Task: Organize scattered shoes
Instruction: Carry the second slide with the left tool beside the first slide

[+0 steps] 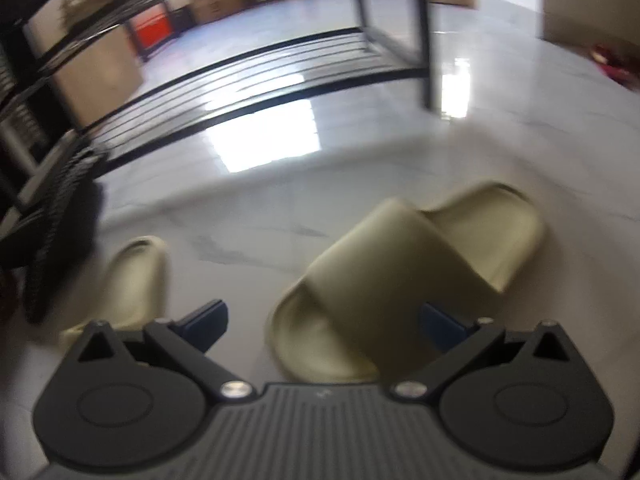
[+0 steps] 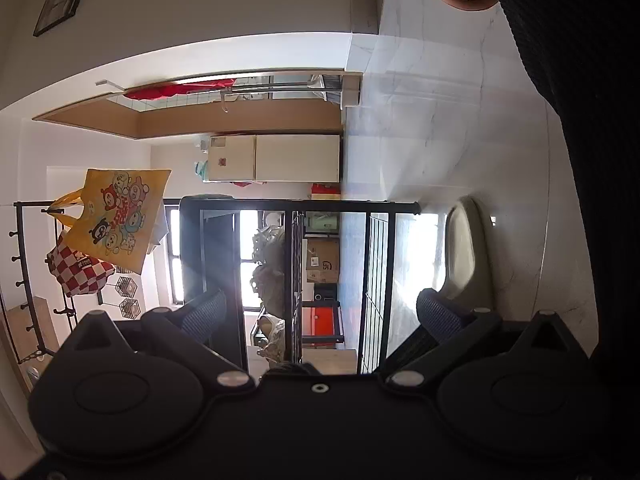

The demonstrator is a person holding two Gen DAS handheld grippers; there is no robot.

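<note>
In the blurred left wrist view an olive slide slipper (image 1: 400, 276) lies on the white marble floor. My left gripper (image 1: 324, 324) is open, its jaws on either side of the slipper's near end, just above it. A second olive slipper (image 1: 132, 276) lies to the left, partly behind the gripper. A black wire shoe rack (image 1: 248, 80) stands beyond them. The right wrist view is rolled sideways. My right gripper (image 2: 320, 316) is open and empty, facing the rack (image 2: 376, 272). One olive slipper (image 2: 466, 252) lies on the floor beside its right finger. Light shoes (image 2: 272, 280) sit on a rack shelf.
Cardboard boxes (image 1: 100, 68) and a red crate (image 1: 152, 32) stand behind the rack. A dark ribbed object (image 1: 56, 240) is at the left edge. In the right wrist view a coat stand holds a yellow bag (image 2: 120, 216), and a dark sleeve (image 2: 592, 120) fills the right side.
</note>
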